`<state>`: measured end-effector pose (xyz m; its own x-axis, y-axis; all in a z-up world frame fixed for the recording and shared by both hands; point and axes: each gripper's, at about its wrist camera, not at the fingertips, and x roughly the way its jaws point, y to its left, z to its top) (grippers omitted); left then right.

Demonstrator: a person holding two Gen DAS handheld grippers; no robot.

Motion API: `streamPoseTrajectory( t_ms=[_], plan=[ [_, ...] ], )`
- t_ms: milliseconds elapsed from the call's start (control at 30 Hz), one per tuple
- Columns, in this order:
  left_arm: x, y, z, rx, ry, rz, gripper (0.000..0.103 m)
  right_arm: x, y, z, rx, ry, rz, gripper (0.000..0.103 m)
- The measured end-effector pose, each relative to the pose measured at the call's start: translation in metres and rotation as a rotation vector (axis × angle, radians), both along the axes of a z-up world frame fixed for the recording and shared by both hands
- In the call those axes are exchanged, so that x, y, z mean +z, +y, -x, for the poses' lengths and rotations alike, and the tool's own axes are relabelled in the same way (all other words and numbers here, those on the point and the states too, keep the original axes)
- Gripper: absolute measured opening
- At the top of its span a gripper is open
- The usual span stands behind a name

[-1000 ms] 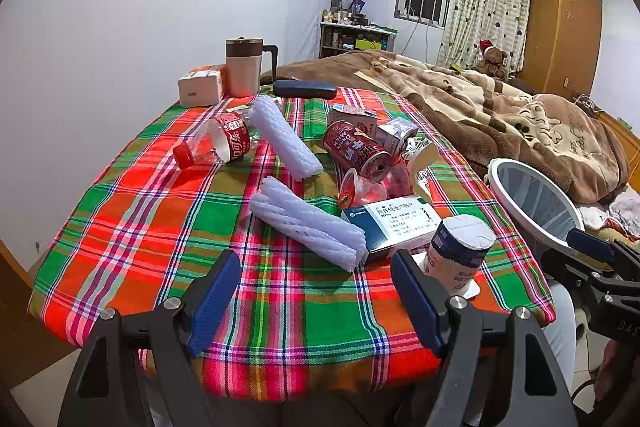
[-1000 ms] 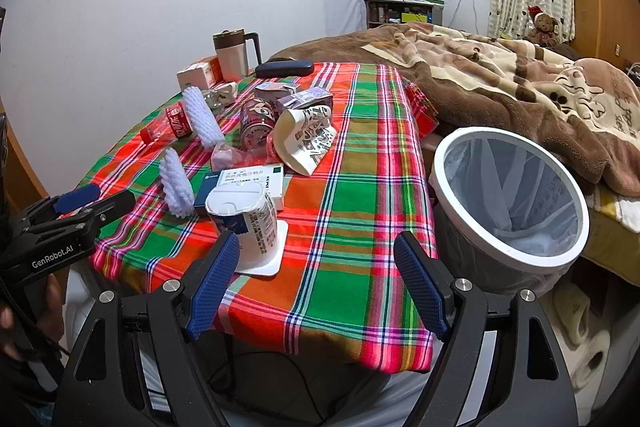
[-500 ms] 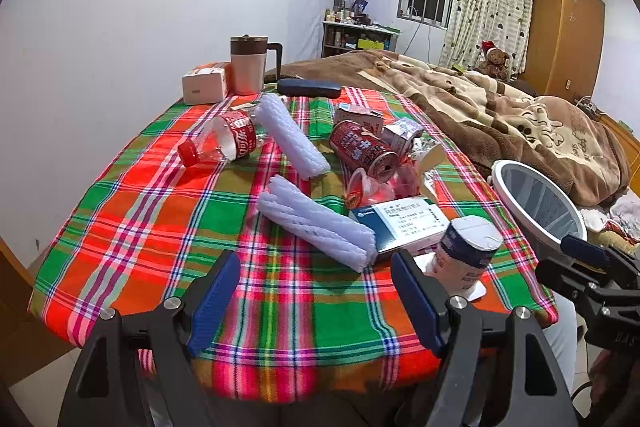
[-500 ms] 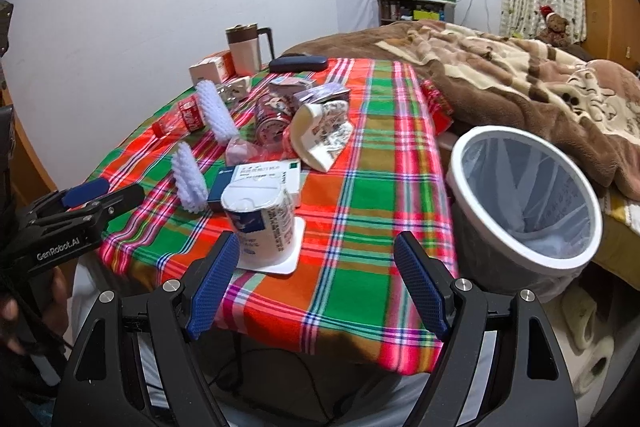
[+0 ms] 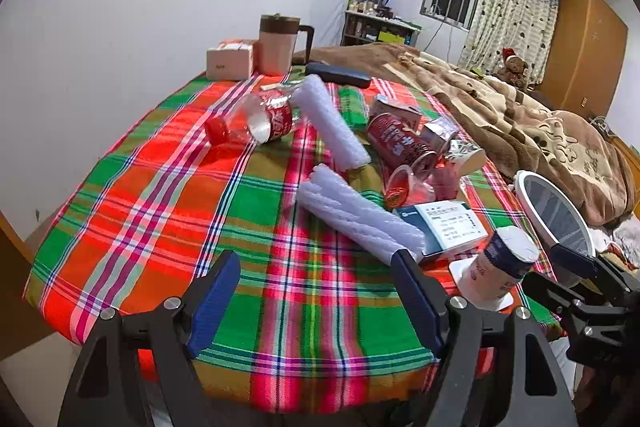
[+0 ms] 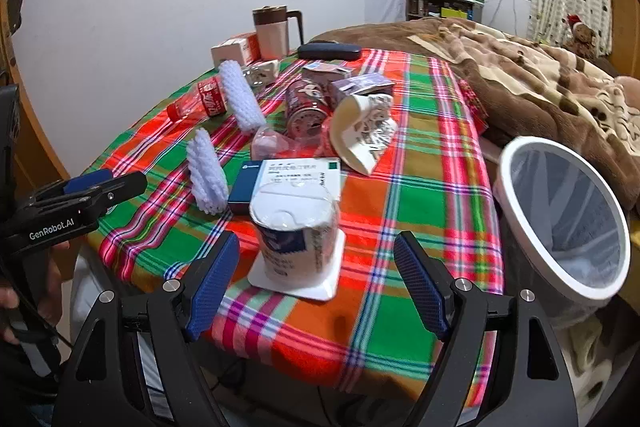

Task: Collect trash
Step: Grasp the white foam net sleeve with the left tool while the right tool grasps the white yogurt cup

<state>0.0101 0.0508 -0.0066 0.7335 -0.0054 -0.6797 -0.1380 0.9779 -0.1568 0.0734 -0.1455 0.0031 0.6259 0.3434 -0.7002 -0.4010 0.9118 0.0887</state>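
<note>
Meanwhile, both tongs, left (image 5: 316, 297) and right (image 6: 316, 277), gape before the inverted white yogurt cup (image 6: 296, 227).

Bin (image 6: 520, 247) right of table (image 6: 420, 187)

"GenRobot.AI" stands in white letters on the black body of the left gripper (image 6: 86, 193), at nine o'clock in the right wrist view. The plastic bottle (image 6: 202, 101) wears a red Coca-Cola style label at ten o'clock. Print on the medicine box (image 6: 288, 179) is too small to read.
</note>
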Motion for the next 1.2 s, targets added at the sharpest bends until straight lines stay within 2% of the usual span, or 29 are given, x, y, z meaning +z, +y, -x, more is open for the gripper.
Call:
streamPoseTrajectory(
  t_ms=[200,233,300,400,700,800,867,967,1067,1200],
  plan=[
    [-0.010,0.008,-0.014,-0.001,0.027,0.066,0.077,-0.003,0.012,-0.006,0.018,0.005,0.001,0.079],
    [-0.011,0.008,-0.017,-0.003,0.027,0.071,0.077,-0.003,0.013,-0.007,0.017,0.004,0.000,0.077],
    [-0.013,0.006,-0.023,-0.010,0.033,0.090,0.077,-0.004,0.015,-0.010,0.011,0.008,0.004,0.057],
    [-0.016,0.003,-0.036,-0.023,0.046,0.128,0.077,-0.005,0.015,-0.011,0.011,0.008,0.001,0.057],
    [-0.022,-0.012,-0.070,-0.014,0.073,0.180,0.076,0.000,0.001,-0.013,-0.034,-0.004,-0.024,0.057],
    [-0.029,-0.015,-0.081,-0.001,0.102,0.195,0.065,0.000,-0.005,-0.018,-0.052,-0.001,-0.028,0.057],
    [-0.033,-0.016,-0.085,0.012,0.119,0.195,0.051,-0.001,-0.008,-0.019,-0.061,0.003,-0.032,0.057],
    [-0.037,-0.015,-0.089,0.020,0.128,0.200,0.040,-0.001,-0.012,-0.023,-0.068,0.005,-0.035,0.057],
    [-0.036,-0.018,-0.089,0.011,0.126,0.186,0.030,-0.003,-0.017,-0.024,-0.072,0.004,-0.042,0.057],
    [-0.034,-0.020,-0.088,-0.015,0.115,0.162,0.023,-0.002,-0.020,-0.025,-0.074,-0.001,-0.048,0.057]
  ],
)
